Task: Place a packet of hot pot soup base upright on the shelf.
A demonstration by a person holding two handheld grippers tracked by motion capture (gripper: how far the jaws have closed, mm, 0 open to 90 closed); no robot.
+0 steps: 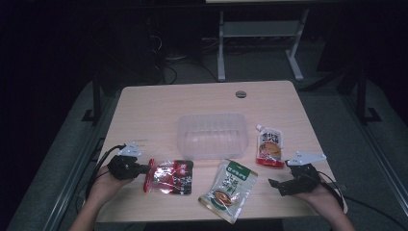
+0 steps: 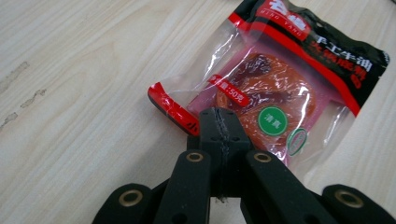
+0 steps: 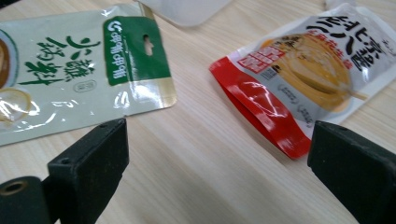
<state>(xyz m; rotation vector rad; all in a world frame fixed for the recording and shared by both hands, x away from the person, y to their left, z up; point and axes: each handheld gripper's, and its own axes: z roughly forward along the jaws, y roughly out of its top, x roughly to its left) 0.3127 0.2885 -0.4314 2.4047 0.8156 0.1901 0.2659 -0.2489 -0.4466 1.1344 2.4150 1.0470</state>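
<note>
While the left gripper (image 2: 219, 122) has its jaws pressed together on the near edge of the red sauce packet (image 1: 169, 176), which lies flat on the table (image 1: 144, 110), the right gripper (image 3: 219, 158) hovers with jaws spread wide and empty. Between those wide jaws sit the green pouch (image 3: 70, 65) and the red-bottomed pouch (image 3: 299, 65), with the clear plastic tub (image 1: 211, 134) just beyond all three.
</note>
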